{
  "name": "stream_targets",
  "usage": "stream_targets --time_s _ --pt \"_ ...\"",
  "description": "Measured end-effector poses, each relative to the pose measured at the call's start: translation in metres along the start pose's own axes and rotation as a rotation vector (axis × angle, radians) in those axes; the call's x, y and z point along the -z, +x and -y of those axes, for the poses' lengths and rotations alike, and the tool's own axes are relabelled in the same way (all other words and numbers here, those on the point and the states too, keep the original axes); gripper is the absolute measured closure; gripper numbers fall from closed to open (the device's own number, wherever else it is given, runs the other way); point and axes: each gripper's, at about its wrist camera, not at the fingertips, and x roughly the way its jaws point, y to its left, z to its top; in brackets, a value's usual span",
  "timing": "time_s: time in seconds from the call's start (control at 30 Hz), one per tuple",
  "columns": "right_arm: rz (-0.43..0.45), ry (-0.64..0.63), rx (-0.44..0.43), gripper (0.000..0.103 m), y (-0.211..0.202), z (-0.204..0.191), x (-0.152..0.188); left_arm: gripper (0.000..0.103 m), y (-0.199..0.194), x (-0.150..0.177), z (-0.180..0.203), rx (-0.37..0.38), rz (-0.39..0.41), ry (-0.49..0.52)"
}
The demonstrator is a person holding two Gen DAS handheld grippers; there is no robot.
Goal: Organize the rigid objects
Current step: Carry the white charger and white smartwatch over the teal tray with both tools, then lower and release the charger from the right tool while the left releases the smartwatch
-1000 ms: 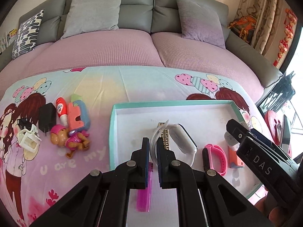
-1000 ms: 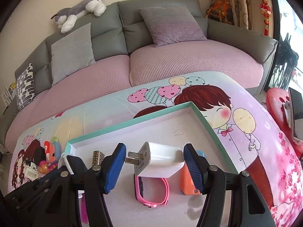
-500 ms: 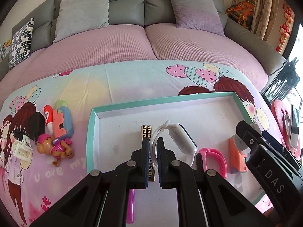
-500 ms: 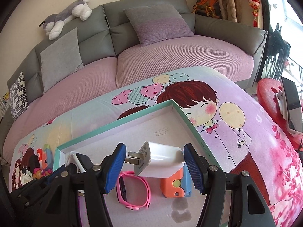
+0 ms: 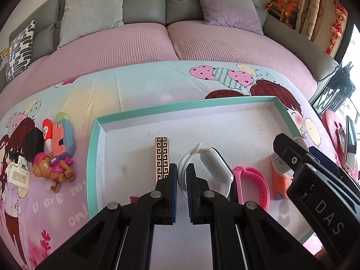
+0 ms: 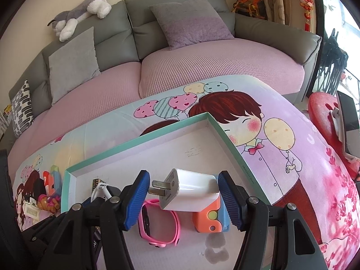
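A teal-rimmed white tray (image 5: 93,148) (image 6: 216,124) lies on the cartoon-print table. In it are a gold-and-black patterned lighter (image 5: 162,159), a white watch (image 5: 213,166), a pink watch (image 5: 254,184) (image 6: 157,222) and an orange-and-blue toy (image 5: 279,180) (image 6: 209,218). My left gripper (image 5: 181,175) is shut on the white watch's strap. My right gripper (image 6: 183,193) is shut on a white charger plug (image 6: 189,189) and holds it above the tray's right part, over the orange toy. The right gripper also shows in the left wrist view (image 5: 299,164).
Left of the tray lie a toy puppy (image 5: 51,171), an orange-and-blue block toy (image 5: 63,137), a red-and-white tube (image 5: 46,132), a black adapter (image 5: 33,141) and a white clip (image 5: 18,175). A grey sofa with cushions (image 6: 186,22) stands behind. A red stool (image 6: 324,108) is at the right.
Both grippers have drawn back toward me and tilted; the tray and table shifted in view. The pink lighter near the left fingers has dropped out of sight. Both holds are unchanged.
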Motion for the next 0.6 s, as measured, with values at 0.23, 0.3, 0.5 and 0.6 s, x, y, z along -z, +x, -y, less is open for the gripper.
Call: stream_targets --time_s 0.23,0.3,0.5,0.6 --pt "-0.017 -0.01 -0.003 0.037 0.004 -0.0026 0.0009 0.094 0.0023 0.0009 0.0004 -0.007 -0.01 0.007" --pt "-0.022 -0.015 -0.002 0.037 0.005 -0.0037 0.0015 0.093 0.003 0.0011 0.0006 -0.008 -0.014 0.006" --pt "-0.035 -0.024 0.002 0.036 0.0071 -0.0056 0.0021 0.085 -0.0011 0.0009 -0.0022 -0.009 -0.005 -0.003" --pt "-0.041 -0.02 0.003 0.036 0.0083 -0.0054 0.0022 0.065 -0.0037 0.0008 -0.0042 -0.014 0.002 -0.007"
